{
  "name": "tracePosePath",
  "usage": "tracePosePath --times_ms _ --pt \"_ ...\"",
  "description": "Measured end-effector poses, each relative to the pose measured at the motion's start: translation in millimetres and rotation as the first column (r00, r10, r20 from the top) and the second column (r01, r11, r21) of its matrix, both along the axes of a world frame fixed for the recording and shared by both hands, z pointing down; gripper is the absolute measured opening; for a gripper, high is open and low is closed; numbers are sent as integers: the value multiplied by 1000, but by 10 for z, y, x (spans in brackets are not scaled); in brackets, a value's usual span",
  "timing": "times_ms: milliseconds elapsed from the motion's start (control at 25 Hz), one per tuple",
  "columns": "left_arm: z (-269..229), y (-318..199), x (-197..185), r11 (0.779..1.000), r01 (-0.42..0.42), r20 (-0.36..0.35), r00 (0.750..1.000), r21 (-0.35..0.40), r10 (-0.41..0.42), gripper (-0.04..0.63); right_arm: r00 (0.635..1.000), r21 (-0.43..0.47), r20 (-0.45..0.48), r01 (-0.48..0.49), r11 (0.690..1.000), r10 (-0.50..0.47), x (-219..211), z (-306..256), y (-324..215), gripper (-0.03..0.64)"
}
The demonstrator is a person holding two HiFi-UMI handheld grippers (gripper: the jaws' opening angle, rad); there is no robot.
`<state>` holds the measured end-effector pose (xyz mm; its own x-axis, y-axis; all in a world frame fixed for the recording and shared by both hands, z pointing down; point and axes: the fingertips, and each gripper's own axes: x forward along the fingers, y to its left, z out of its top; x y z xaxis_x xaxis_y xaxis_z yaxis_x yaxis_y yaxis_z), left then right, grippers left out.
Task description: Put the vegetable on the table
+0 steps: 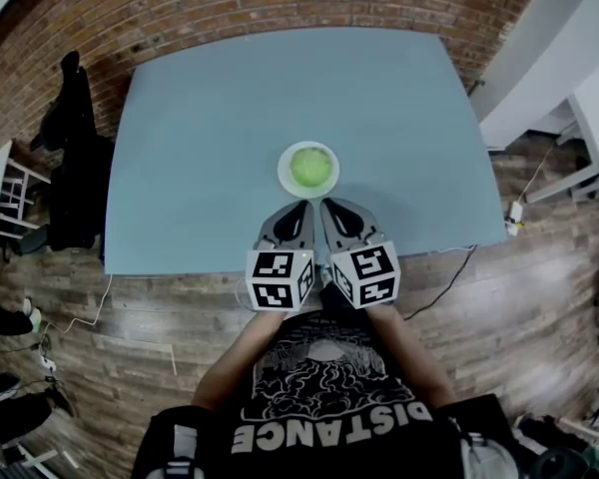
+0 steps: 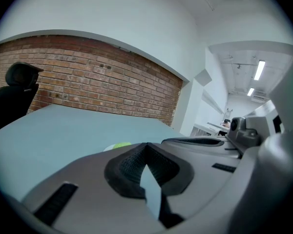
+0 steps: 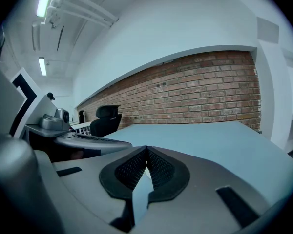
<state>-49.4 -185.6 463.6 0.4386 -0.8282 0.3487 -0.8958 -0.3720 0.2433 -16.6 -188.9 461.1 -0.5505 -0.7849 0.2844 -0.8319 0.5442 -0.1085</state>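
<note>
Brick walling is seen behind a blue-grey desk, on whose near half a round green vegetable is set in a white plate. Just short of the plate, the left tool and right tool are held side by side, each closed tip to tip with nothing gripped.

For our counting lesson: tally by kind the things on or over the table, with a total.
plate: 1
vegetable: 1
hand-held gripper: 2, left and right
total: 4
</note>
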Motion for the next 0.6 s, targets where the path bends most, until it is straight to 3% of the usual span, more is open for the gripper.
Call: tracePosePath --times_ms 600 --pt "25 -17 -91 1000 -2 15 1000 -10 2 0 1000 2 3 1 1000 -1 -87 -17 -29 9"
